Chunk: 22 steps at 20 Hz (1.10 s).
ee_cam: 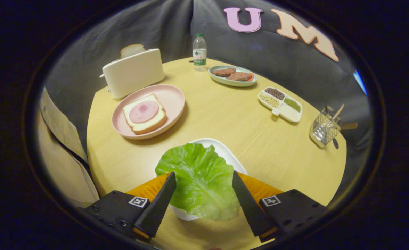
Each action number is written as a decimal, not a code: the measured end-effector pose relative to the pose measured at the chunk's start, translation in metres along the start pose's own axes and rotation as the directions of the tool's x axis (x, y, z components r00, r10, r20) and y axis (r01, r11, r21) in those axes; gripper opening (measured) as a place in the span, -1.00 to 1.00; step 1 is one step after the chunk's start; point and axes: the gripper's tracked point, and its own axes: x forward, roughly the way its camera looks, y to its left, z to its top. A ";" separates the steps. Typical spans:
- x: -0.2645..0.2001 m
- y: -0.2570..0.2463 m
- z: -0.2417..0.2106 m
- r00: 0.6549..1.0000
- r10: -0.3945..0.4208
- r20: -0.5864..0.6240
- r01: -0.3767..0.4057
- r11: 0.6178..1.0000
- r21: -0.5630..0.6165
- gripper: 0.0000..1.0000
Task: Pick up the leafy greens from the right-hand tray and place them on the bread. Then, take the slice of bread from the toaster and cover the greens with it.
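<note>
A green lettuce leaf (199, 180) lies on a white tray (221, 147) at the near side of the round wooden table. My gripper (203, 172) is open, one finger at each side of the leaf, and the leaf's near end hangs over the tray's edge. Beyond and to the left, a pink plate (171, 95) holds a slice of bread (144, 113) topped with a round of ham. Behind the plate stands a cream toaster (133, 73) with a bread slice (132, 50) sticking out of its slot.
A water bottle (199, 50) stands at the table's far edge. To its right are a plate of meat patties (232, 75), a divided dish of grains (280, 104) and a wire utensil basket (324, 128). A person's sleeve (58, 149) is beside the table on the left.
</note>
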 end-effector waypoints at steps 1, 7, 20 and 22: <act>0.002 0.000 -0.003 1.000 0.001 -0.011 -0.001 1.000 0.005 1.00; 0.012 0.001 -0.016 0.999 0.008 -0.050 -0.006 0.999 0.033 1.00; 0.015 0.008 -0.013 0.999 -0.012 -0.039 0.014 0.999 0.045 -0.62; 0.014 0.010 -0.012 0.999 -0.016 -0.038 0.017 0.999 0.039 -0.71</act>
